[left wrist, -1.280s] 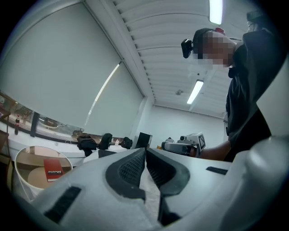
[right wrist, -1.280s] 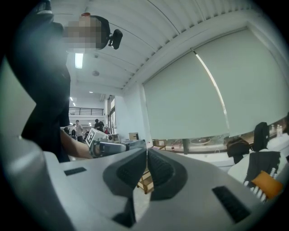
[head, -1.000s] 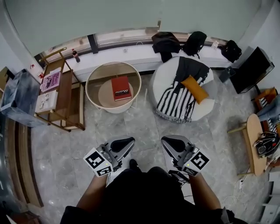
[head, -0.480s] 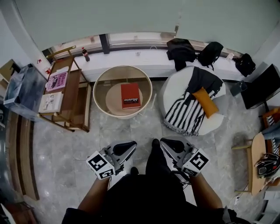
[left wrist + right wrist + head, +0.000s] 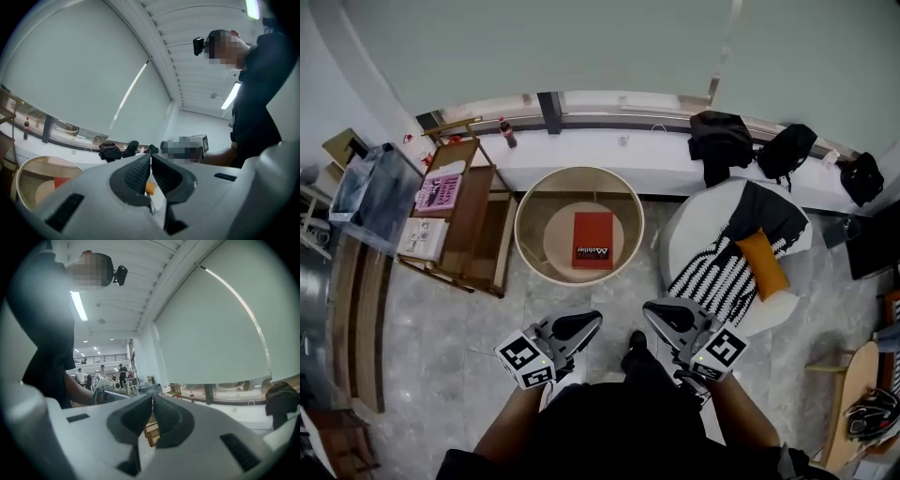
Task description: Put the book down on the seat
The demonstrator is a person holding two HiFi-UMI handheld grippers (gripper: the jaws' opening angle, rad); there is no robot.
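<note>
A red book [image 5: 592,240] lies flat on the inner shelf of a round cream basket table [image 5: 528,217] ahead on the floor; a corner of the book [image 5: 61,182] shows in the left gripper view. A white round seat [image 5: 698,232] with a striped throw and an orange cushion [image 5: 763,263] stands to the right of it. My left gripper [image 5: 590,322] and right gripper [image 5: 652,309] are held close to my body, well short of the book, both shut and empty. In each gripper view the jaws meet with nothing between them.
A wooden rack [image 5: 469,216] with magazines [image 5: 438,192] stands left of the round table. Black bags [image 5: 719,141] lie on the white window ledge [image 5: 628,159]. A cola bottle [image 5: 506,131] stands on the ledge's left end. Grey marble floor [image 5: 441,328] lies around my feet.
The whole scene has shifted right and nearer in the head view: the round table with the book now lies almost straight ahead. Both grippers stay shut at the same place by my body.
</note>
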